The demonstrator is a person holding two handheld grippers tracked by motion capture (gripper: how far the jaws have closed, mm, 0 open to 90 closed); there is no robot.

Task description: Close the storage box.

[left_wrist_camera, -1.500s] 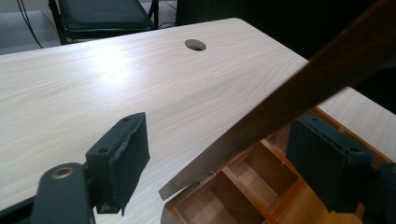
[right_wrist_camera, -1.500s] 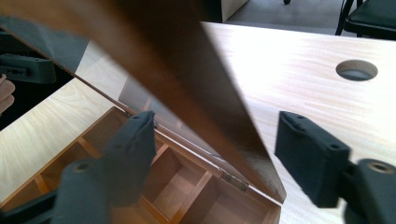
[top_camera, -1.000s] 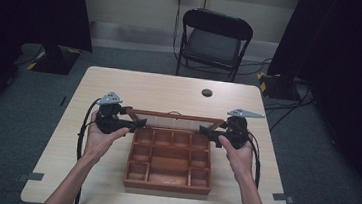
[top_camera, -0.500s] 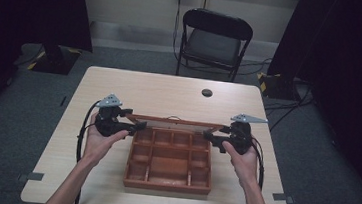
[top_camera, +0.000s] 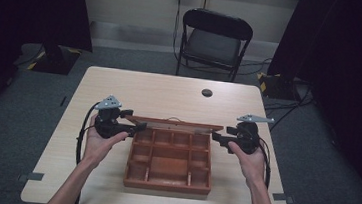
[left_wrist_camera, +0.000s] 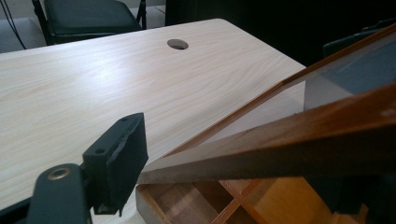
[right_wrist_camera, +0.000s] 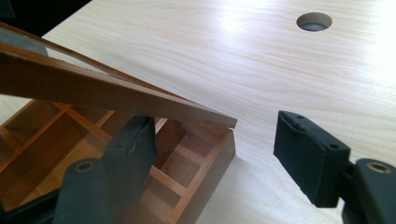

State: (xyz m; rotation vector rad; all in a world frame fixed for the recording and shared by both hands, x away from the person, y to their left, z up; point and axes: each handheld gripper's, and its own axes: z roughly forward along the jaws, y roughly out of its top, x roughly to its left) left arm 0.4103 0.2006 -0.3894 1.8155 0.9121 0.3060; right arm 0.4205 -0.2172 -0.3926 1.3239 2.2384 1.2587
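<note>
Lid [top_camera: 174,125] of the wooden box [top_camera: 167,181] stands raised between both spread hand-held grippers; chair [top_camera: 214,41] behind the table [top_camera: 160,92].

Bare forearms; each hand carries black tongs, left tongs [top_camera: 139,126] and right tongs [top_camera: 216,137], with screw-fastened rectangular pads, grey three-cornered top plates, trailing black cables

The reddish-brown wooden box [top_camera: 169,161] with its glass-paned lid [top_camera: 174,125] sits on the pale wood-grain tabletop [top_camera: 169,93], flanked by each black hand-held gripper.
</note>
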